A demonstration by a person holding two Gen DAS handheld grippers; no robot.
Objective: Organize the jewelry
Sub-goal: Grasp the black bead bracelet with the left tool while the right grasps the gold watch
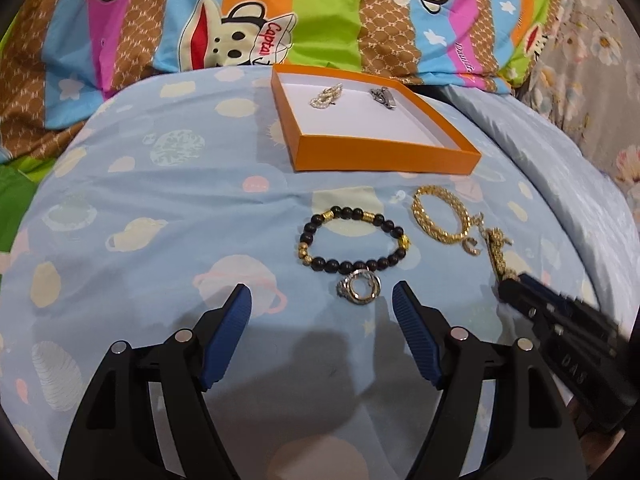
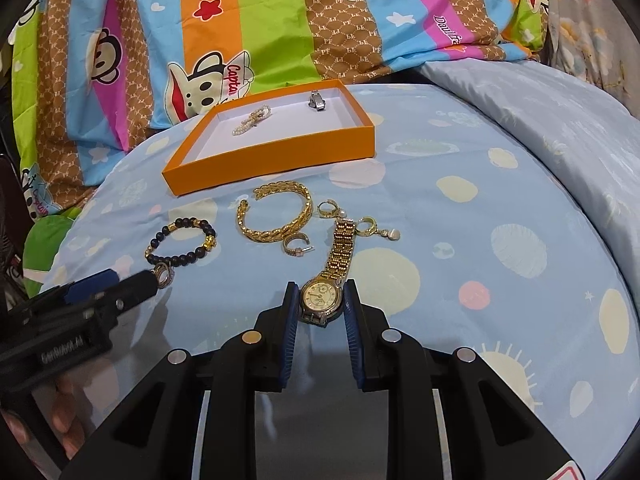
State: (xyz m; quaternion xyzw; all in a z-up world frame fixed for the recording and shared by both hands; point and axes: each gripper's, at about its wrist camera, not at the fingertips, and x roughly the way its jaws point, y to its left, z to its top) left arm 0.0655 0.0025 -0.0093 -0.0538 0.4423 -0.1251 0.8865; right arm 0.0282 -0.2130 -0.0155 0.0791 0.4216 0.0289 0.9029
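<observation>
An orange tray (image 1: 384, 160) (image 2: 280, 160) holds a pearl piece (image 1: 326, 96) (image 2: 251, 119) and a silver clasp piece (image 1: 383, 97) (image 2: 318, 101). On the blue bedsheet lie a black bead bracelet (image 1: 352, 240) (image 2: 182, 240), a silver ring pendant (image 1: 359, 291) (image 2: 163, 274), a gold chain bracelet (image 1: 438, 216) (image 2: 280, 216), gold earrings (image 2: 370, 226) and a gold watch (image 2: 322, 298) (image 1: 498, 252). My left gripper (image 1: 322, 300) is open just in front of the ring pendant. My right gripper (image 2: 322, 300) has its jaws closed on both sides of the watch face.
A striped cartoon-monkey quilt (image 1: 240, 20) (image 2: 280, 20) is bunched behind the tray. A pale blue duvet (image 2: 540, 128) rises at the right. The left gripper shows at the left of the right wrist view (image 2: 100, 292), the right gripper at the right of the left wrist view (image 1: 560, 320).
</observation>
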